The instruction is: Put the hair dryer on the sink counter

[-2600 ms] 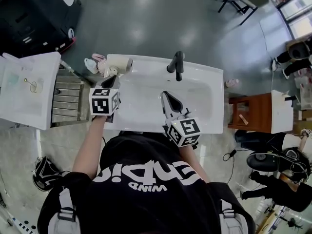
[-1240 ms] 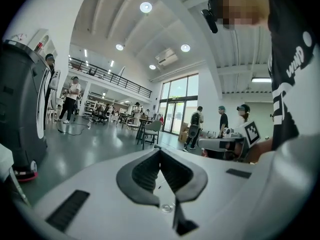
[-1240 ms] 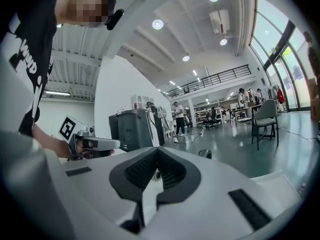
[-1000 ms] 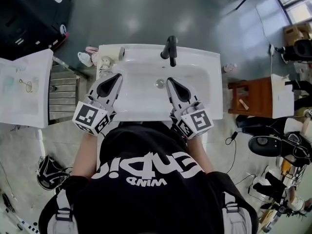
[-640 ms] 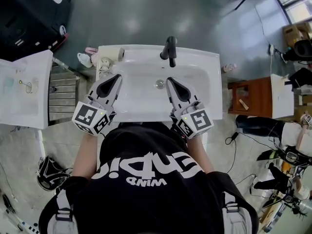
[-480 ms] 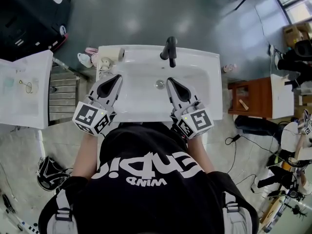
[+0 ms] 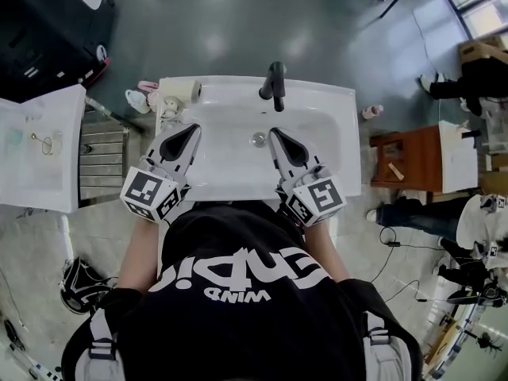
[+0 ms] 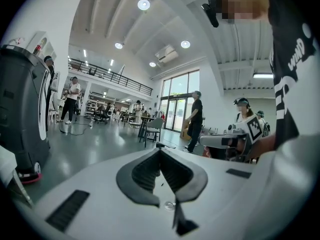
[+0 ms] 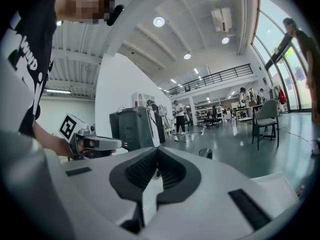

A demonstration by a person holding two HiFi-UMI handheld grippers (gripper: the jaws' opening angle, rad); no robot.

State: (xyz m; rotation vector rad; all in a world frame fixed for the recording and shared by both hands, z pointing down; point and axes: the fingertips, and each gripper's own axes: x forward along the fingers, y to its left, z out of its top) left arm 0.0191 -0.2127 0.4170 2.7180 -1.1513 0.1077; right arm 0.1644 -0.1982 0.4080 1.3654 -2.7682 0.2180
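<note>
The hair dryer (image 7: 181,92), pale with a round barrel, lies on the far left corner of the white sink counter (image 7: 333,109). No gripper touches it. My left gripper (image 7: 193,128) hovers over the basin's left side, a short way on the near side of the dryer, jaws shut and empty. My right gripper (image 7: 272,132) is over the middle of the basin, also shut and empty. In the left gripper view the jaws (image 8: 160,150) meet at the tip. The right gripper view shows its jaws (image 9: 157,149) closed together too.
A black tap (image 7: 274,84) stands at the counter's far edge, with the drain (image 7: 258,139) in front of it. At the left are another white basin (image 7: 40,145) and a metal rack (image 7: 103,157). A wooden stool (image 7: 405,161) and people stand at the right.
Since the oldest frame my left gripper has drawn back from the hair dryer, which stays on the counter's corner. Over the last second neither gripper moved; only people at the right shifted.
</note>
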